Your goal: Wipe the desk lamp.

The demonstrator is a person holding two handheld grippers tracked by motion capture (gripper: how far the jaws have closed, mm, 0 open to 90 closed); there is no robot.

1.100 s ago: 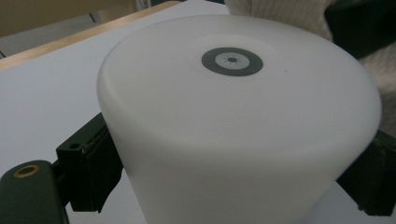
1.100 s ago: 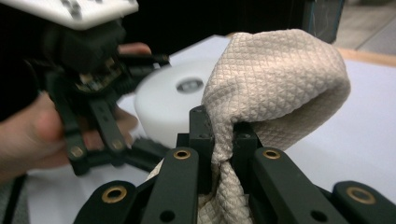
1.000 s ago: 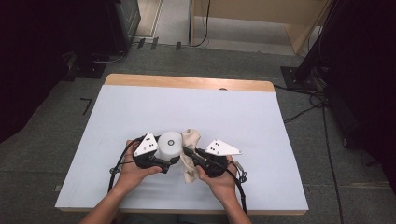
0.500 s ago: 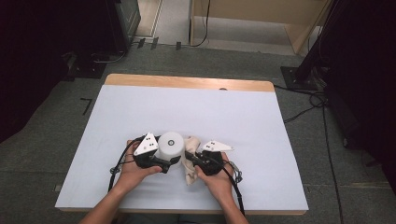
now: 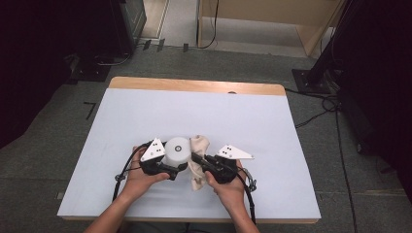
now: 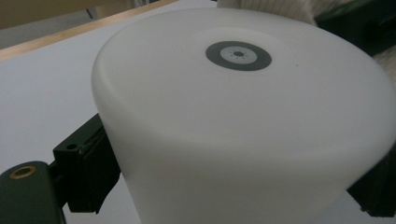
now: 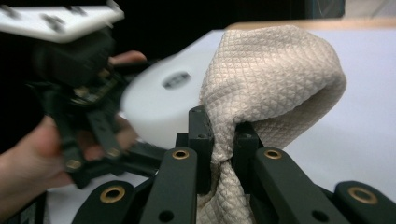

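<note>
A white plastic cylinder (image 5: 176,149) with a grey ring mark on its top stands on the table, and my left gripper (image 5: 178,161) is shut on its sides. In the left gripper view the cylinder (image 6: 243,121) sits between the black pads (image 6: 86,168). My right gripper (image 5: 196,159) is shut on a beige waffle-weave cloth (image 5: 198,167), bunched up right against the cylinder's right side. In the right gripper view the cloth (image 7: 275,74) bulges above my right gripper (image 7: 223,140), with the cylinder (image 7: 159,107) and the left gripper (image 7: 79,93) behind it.
The table top (image 5: 252,121) is pale blue-white with a wooden far edge (image 5: 194,86). Both hands work near the front middle. Cables (image 5: 318,114) run over the grey floor at the right, and dark equipment stands at the back left.
The right gripper with the cloth shifted a little left, then back right, beside the cylinder. The left gripper and the cylinder stayed almost where they were.
</note>
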